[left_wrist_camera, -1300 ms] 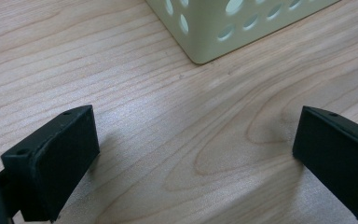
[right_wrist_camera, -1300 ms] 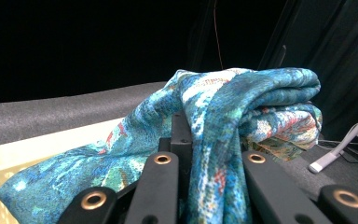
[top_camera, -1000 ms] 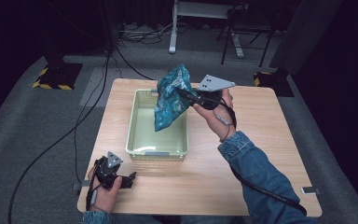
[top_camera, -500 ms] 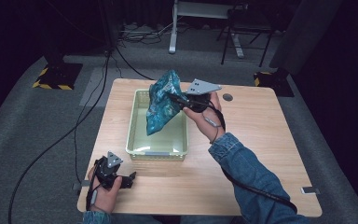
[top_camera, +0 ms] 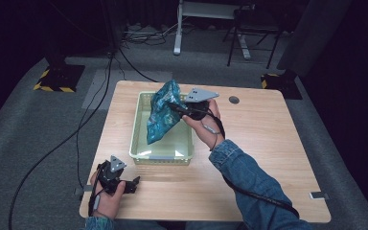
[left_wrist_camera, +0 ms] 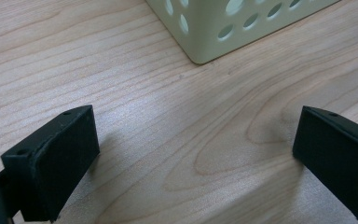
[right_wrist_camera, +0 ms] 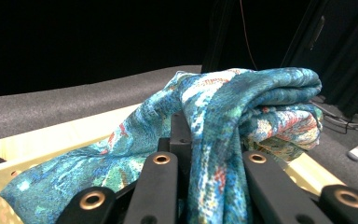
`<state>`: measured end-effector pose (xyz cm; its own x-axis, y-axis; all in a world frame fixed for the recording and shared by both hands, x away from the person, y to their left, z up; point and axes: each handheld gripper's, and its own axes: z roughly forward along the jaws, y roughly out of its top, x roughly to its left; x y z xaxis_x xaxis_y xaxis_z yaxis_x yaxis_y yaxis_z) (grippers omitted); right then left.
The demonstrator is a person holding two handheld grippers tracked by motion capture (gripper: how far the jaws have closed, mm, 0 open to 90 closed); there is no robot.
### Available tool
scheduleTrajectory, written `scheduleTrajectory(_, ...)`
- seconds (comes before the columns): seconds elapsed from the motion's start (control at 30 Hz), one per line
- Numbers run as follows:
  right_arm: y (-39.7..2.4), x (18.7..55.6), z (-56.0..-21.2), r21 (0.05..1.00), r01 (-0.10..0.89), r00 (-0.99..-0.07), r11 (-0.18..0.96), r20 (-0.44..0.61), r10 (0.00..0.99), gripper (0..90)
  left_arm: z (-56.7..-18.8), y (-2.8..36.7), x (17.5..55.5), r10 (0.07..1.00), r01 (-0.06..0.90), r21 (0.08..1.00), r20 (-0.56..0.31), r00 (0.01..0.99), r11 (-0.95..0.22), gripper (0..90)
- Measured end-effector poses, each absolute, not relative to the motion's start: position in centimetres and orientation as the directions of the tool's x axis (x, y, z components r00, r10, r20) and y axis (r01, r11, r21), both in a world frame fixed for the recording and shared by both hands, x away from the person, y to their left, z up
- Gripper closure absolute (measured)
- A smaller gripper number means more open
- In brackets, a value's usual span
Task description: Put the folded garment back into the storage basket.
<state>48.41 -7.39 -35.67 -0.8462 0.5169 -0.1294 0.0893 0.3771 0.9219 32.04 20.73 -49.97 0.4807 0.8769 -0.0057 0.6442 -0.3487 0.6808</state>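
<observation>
- Sitting on the wooden table (top_camera: 268,143), the pale green basket (top_camera: 139,139) is the largest item in play: a stiff plastic bin with perforated walls, light by the look of it, so it may slide if the load drags on its rim.
- Hanging over that basket, the blue patterned cloth (top_camera: 160,117) droops from the right gripper (top_camera: 176,107), its lower end down inside the bin and its bunched top above the rim. It reads as soft, limp and light, with no risk of breaking; it will fold and trail wherever it is led, not keep a shape.
- Pinched folds are the place to hold it: in the right gripper view the jaws are closed tight on a gathered thickness of the fabric (right_wrist_camera: 214,140), which looks secure. A single thin layer would probably slip more easily.
- Resting near the table's front edge, the left gripper (top_camera: 133,184) has its jaws spread wide with nothing between them, just bare wood beside the basket's corner (left_wrist_camera: 214,32).
</observation>
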Motion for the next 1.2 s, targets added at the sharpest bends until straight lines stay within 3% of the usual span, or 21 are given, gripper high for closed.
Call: scheduleTrajectory(1.2, -5.3, 48.3, -40.5, 0.882, 0.184, -0.867, 0.433, -0.062, 0.494, 79.9, -50.0, 20.8, 32.0, 0.876, 0.644, 0.682, -0.009, 0.482, -0.347, 0.1)
